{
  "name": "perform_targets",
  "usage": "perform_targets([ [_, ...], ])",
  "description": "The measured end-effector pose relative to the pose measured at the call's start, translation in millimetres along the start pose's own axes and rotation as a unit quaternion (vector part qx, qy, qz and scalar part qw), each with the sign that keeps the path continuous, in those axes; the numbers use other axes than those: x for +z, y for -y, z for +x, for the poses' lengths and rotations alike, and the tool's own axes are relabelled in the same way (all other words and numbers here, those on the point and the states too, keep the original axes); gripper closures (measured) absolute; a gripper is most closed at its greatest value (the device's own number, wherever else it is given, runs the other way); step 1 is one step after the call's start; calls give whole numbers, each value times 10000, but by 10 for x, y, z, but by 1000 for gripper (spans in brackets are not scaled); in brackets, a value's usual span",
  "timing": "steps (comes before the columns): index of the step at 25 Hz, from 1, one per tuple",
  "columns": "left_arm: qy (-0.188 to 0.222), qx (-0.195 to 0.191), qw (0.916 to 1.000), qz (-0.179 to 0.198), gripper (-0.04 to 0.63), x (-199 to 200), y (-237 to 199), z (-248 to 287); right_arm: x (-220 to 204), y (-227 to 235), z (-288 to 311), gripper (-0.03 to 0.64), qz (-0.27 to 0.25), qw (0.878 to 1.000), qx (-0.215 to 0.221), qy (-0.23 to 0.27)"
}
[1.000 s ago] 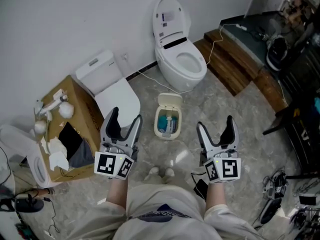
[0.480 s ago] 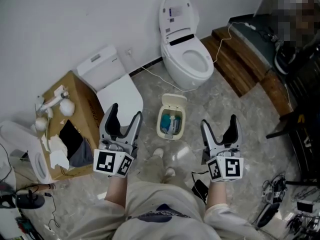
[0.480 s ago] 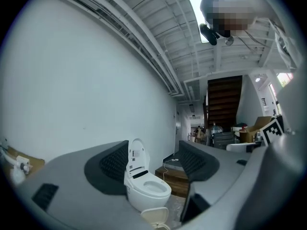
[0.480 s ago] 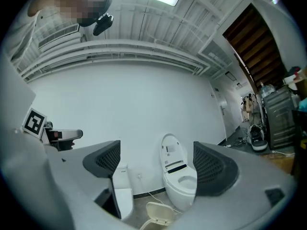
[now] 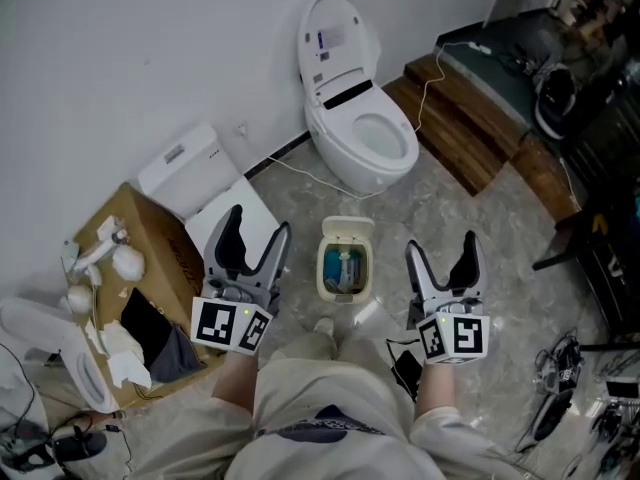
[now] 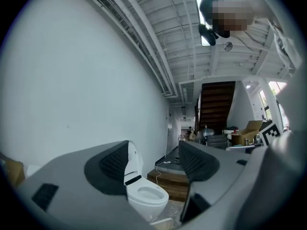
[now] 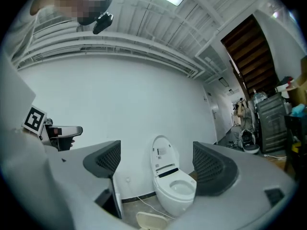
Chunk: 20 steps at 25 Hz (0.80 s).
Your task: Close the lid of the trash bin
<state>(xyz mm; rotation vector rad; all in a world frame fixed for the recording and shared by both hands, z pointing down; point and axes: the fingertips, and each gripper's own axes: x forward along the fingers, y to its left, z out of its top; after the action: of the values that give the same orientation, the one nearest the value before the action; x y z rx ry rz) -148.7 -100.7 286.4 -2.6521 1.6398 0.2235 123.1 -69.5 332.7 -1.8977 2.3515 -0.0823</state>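
Bin: a small cream trash bin [image 5: 345,286] stood on the marbled floor [image 5: 470,218]. In the head view it lay between the two grippers, just ahead of the person's shoe [image 5: 323,327].
Lid: the lid [image 5: 349,230] stood raised at the bin's far side, toward the toilet [image 5: 360,133]. The bin was open.
Contents: blue-green items lay inside the bin. What they were could not be made out.
Left gripper: the left gripper [image 5: 258,223] was held to the left of the bin, clear of it. Its fingers stood apart with nothing between them. Its own view looked across the room at the toilet and a wooden step [image 5: 470,133].
Right gripper: the right gripper [image 5: 441,245] was held to the right of the bin, not touching it. Its fingers stood wide apart and gripped nothing. In its own view the toilet showed in the gap, with the lid's top edge at the bottom of the picture.
Toilet: white, seat cover raised, set against the wall [image 5: 150,48] beyond the bin.
Cable: a white cable [image 5: 300,168] ran along the floor between the wall and the toilet.
Left side: a white cistern unit [image 5: 205,183] stood by the wall. An open cardboard box [image 5: 160,243] holding white and dark items stood beside it.
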Motion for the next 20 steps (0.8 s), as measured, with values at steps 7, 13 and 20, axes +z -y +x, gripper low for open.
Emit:
perform_targets([
  [7, -154, -41, 9998, -91, 288, -161, -22, 286, -180, 241, 166, 161, -126, 9994, -39, -334],
  [13, -276, 236, 9993, -66, 288, -322, -16, 423, -689, 529, 387, 161, -773, 9864, 590, -1325],
  [20, -331, 329, 9989, 39, 288, -436, 18, 499, -1907, 536, 898, 116, -2806, 8599, 2786, -3229],
])
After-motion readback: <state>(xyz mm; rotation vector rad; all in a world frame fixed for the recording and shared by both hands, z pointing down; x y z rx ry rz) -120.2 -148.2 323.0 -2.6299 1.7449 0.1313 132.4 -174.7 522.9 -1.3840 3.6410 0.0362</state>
